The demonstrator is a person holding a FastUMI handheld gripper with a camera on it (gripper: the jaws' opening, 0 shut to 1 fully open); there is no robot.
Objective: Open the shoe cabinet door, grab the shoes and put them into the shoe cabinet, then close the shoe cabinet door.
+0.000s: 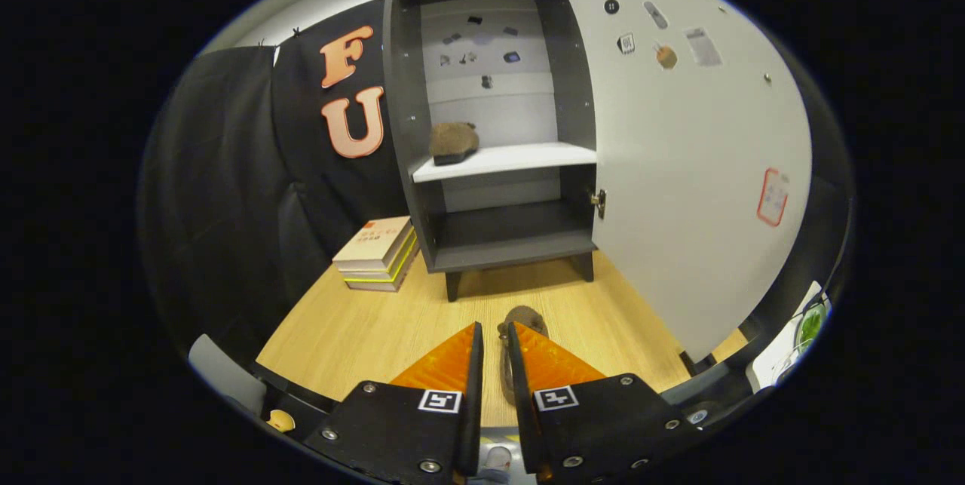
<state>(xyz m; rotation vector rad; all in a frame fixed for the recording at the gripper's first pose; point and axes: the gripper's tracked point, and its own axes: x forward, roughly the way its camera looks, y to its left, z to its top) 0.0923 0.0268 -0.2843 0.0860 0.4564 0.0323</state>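
Nearly closed at the bottom of the frame, the tool [494,334] pinches a brown shoe [520,319] above the counter [339,326], and should carry it level onto the white shelf [520,157] beside the other shoe [453,142], clear of the open door [693,191].

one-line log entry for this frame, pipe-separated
door open | one shoe on cabinet shelf | gripper shut on second shoe over table | next: shelve it
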